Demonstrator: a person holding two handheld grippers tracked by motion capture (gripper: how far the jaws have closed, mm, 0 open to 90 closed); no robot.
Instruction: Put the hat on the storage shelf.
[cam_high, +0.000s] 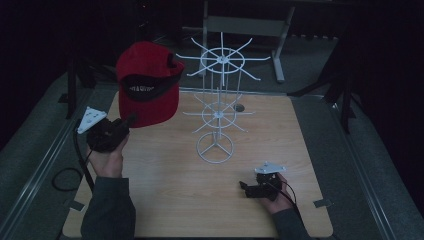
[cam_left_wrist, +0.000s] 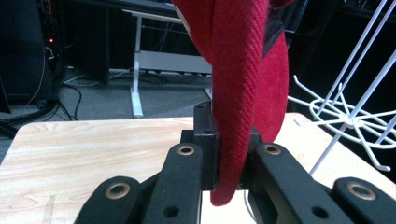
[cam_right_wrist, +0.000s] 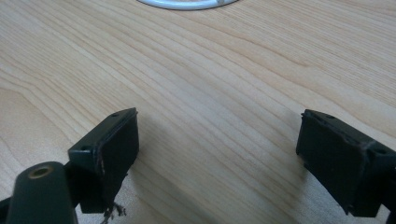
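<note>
Left hand-held gripper (cam_high: 131, 120) clamps the red fabric baseball cap (cam_high: 148, 82) upper left of frame, beside the white wire rack (cam_high: 218, 107); right hand-held gripper (cam_right_wrist: 217, 149) rests wide open over the light wooden desk (cam_high: 170, 200).

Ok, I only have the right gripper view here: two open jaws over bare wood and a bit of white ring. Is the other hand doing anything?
Observer: Yes. The left gripper holds a red cap up off the table.
Operator: Held how?
Observer: In the left gripper view the jaws are shut on the cap's brim, edge-on between them.
Operator: And that white ring?
Observer: It is the base of a white wire rack with two tiers of hooks, just right of the cap.
</note>
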